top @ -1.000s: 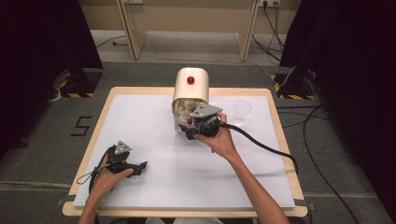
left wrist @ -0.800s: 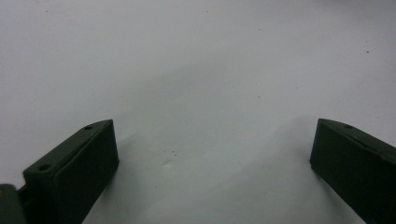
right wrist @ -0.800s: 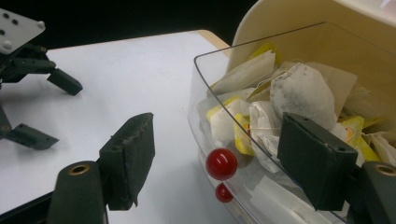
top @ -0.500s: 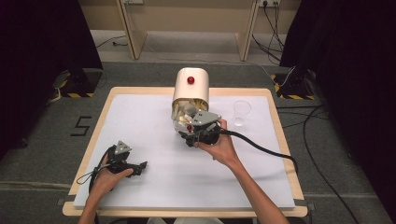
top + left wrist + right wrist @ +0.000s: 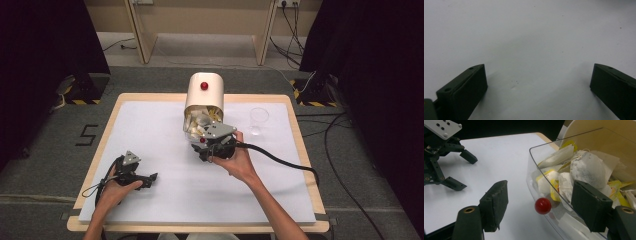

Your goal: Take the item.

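Note:
A cream canister (image 5: 204, 95) with a red knob on top stands at the table's far middle. At its base a clear tilt-out bin (image 5: 544, 182) hangs open, full of tea bags (image 5: 584, 167). A small red knob (image 5: 543, 205) sits on the bin's clear front. My right gripper (image 5: 540, 195) is open, one jaw on each side of that knob and neither touching it; in the high view the right gripper (image 5: 204, 146) sits just in front of the bin. My left gripper (image 5: 150, 179) rests open near the front left, over bare white surface (image 5: 536, 50).
An empty clear glass cup (image 5: 258, 119) stands right of the canister. The white mat (image 5: 150, 130) covers the wooden table (image 5: 295, 125). The right gripper's black cable (image 5: 285, 160) trails to the right edge. The left gripper (image 5: 464, 171) also appears at the right gripper view's upper left.
My right gripper has drawn back a little from the canister toward the near edge. The left gripper has not moved.

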Demonstrator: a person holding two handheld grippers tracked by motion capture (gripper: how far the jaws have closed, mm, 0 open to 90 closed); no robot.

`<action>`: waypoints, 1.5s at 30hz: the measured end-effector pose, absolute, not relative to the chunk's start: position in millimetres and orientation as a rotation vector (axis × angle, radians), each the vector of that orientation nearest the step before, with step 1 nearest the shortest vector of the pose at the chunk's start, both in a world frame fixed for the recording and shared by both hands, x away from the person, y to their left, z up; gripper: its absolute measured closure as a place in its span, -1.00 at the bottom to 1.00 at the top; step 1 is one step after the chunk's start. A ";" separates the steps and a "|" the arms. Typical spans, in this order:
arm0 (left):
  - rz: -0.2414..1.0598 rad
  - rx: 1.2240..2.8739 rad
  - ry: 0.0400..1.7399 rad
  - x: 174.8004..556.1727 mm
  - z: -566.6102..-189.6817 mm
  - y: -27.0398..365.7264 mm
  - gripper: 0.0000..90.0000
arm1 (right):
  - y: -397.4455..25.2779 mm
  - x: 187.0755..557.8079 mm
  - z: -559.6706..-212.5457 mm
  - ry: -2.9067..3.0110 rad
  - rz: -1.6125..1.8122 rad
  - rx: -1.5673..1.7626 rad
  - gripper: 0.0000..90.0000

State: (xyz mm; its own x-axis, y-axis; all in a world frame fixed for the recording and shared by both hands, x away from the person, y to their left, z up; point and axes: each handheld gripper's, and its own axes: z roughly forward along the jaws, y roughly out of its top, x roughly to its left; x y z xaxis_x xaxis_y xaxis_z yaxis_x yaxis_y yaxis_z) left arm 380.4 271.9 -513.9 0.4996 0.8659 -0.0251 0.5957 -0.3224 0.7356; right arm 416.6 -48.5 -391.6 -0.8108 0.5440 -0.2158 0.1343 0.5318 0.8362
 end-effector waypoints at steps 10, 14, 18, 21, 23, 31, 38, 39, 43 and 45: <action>0.493 2.045 1.194 380.4 -513.9 272.1 -1.00 | -50.3 408.3 -392.1 2.330 1.196 0.540 -0.19; 0.493 2.040 1.196 380.3 -514.0 271.8 -1.00 | -50.6 405.9 -392.4 2.331 1.191 0.534 -0.18; 0.494 2.041 1.196 380.3 -514.0 271.8 -1.00 | -51.1 402.7 -392.0 2.329 1.187 0.522 -0.13; 0.494 2.042 1.196 380.3 -513.9 271.7 -1.00 | -53.2 400.1 -388.8 2.323 1.212 0.521 -0.09; 0.496 2.043 1.196 380.3 -513.9 271.7 -1.00 | -54.0 399.4 -387.0 2.311 1.232 0.521 -0.10; 0.495 2.047 1.196 380.3 -513.8 271.9 -1.00 | -59.5 411.1 -372.4 2.208 1.322 0.570 -0.08; 0.495 2.042 1.199 380.3 -513.9 271.6 -1.00 | -49.9 439.1 -376.7 2.209 1.294 0.662 -0.17; 0.495 2.042 1.199 380.3 -513.9 271.5 -1.00 | -48.7 441.4 -376.8 2.207 1.284 0.667 -0.17; 0.495 2.043 1.199 380.3 -513.9 271.4 -1.00 | -37.9 451.2 -377.2 2.223 1.231 0.682 -0.19; 0.495 2.042 1.198 380.2 -513.9 271.4 -1.00 | -35.9 454.5 -378.4 2.240 1.237 0.717 -0.19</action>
